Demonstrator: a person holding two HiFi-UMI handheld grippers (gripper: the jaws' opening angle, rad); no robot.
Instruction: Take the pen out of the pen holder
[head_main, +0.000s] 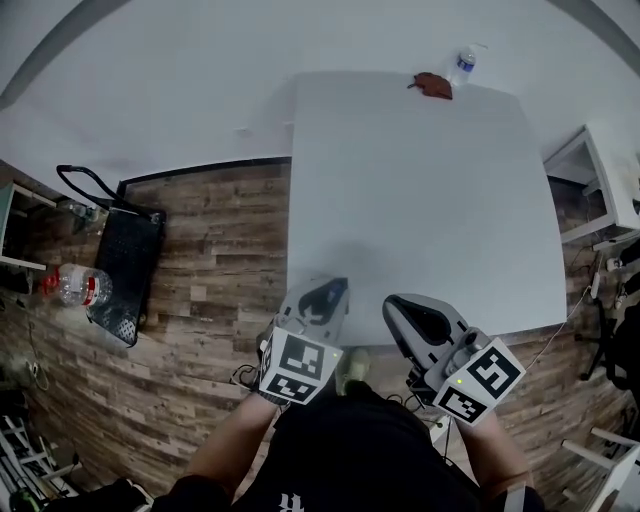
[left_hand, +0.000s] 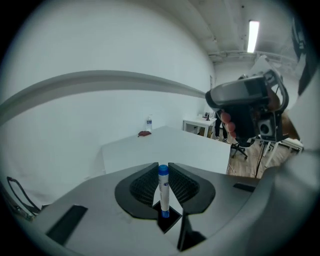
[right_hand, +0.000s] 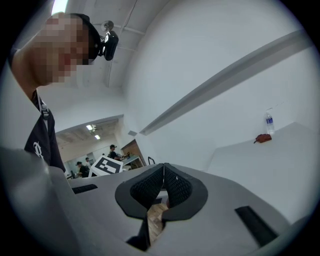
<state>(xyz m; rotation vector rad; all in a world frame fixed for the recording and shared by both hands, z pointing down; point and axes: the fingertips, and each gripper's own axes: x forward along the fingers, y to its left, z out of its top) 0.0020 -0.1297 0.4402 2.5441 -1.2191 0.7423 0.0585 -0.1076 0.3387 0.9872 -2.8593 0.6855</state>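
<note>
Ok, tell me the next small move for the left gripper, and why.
Probably carry the left gripper forward over the table and lay the pen down: the pen already stands clamped between its jaws, touching nothing else.

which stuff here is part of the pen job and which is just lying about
Job:
- pen, clamped in the left gripper's fingers
- right gripper, shut, empty

Lying about:
- clear bottle and reddish-brown item at the white table's far edge
- black bag and red-capped bottle on the floor

No pen holder can be made out.
</note>
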